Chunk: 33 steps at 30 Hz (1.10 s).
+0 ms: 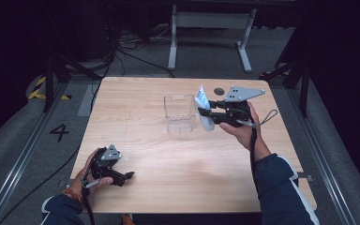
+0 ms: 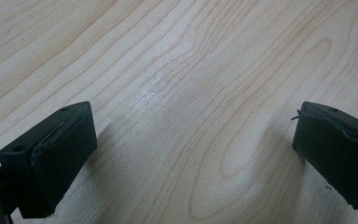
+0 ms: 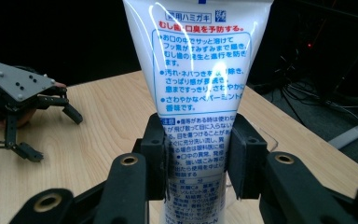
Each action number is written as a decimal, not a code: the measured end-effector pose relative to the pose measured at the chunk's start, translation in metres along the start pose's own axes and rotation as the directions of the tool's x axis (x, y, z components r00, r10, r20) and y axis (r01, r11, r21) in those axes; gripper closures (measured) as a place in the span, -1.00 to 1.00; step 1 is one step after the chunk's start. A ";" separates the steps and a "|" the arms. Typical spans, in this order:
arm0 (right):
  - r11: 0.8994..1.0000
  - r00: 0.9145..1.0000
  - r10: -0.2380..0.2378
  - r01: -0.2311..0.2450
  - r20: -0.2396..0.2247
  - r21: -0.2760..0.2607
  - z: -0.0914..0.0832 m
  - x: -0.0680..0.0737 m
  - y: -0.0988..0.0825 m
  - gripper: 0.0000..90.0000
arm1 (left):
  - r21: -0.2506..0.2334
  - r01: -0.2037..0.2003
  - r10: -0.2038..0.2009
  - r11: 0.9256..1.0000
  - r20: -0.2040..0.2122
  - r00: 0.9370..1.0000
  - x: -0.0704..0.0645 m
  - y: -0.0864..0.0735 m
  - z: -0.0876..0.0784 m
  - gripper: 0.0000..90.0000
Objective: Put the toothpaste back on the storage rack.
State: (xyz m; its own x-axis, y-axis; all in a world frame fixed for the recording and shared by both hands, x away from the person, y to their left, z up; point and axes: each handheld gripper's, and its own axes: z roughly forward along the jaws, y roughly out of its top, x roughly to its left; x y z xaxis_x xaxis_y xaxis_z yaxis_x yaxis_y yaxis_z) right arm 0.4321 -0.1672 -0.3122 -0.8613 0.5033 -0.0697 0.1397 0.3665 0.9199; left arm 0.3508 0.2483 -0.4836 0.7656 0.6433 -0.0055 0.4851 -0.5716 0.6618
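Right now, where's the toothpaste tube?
In the high view, the tube is held in the right tool above the table, just right of the clear box.

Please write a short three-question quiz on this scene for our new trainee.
1. True or false: the right tongs are shut on the white tube.
2. How do the left tongs stand? A) open over bare wood B) shut on a cap C) inside the container
3. Which thing stands on the table just left of the tube in the high view?

Key: 1 true. 2 A. 3 the clear plastic container.
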 end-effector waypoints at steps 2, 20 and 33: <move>1.000 1.000 -0.004 0.004 -0.001 -0.006 0.003 0.000 0.004 0.43 | 0.000 0.000 0.000 1.000 0.000 1.000 0.000 0.000 0.000 -1.00; 1.000 1.000 -0.017 0.018 0.009 -0.012 0.037 -0.004 0.026 0.43 | 0.005 0.001 -0.001 1.000 0.003 1.000 0.000 0.000 0.000 -1.00; 1.000 1.000 0.001 -0.001 0.018 0.005 0.065 -0.013 0.027 0.43 | 0.003 0.003 -0.004 1.000 0.003 1.000 0.000 0.000 0.000 -1.00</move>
State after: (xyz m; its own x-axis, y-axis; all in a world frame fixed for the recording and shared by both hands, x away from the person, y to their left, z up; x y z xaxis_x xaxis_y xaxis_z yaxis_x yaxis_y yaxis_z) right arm 0.4784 -0.1131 -0.3119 -0.8520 0.5180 -0.0758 0.1430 0.3696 0.9181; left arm 0.3510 0.2483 -0.4833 0.7652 0.6437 -0.0102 0.4890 -0.5709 0.6595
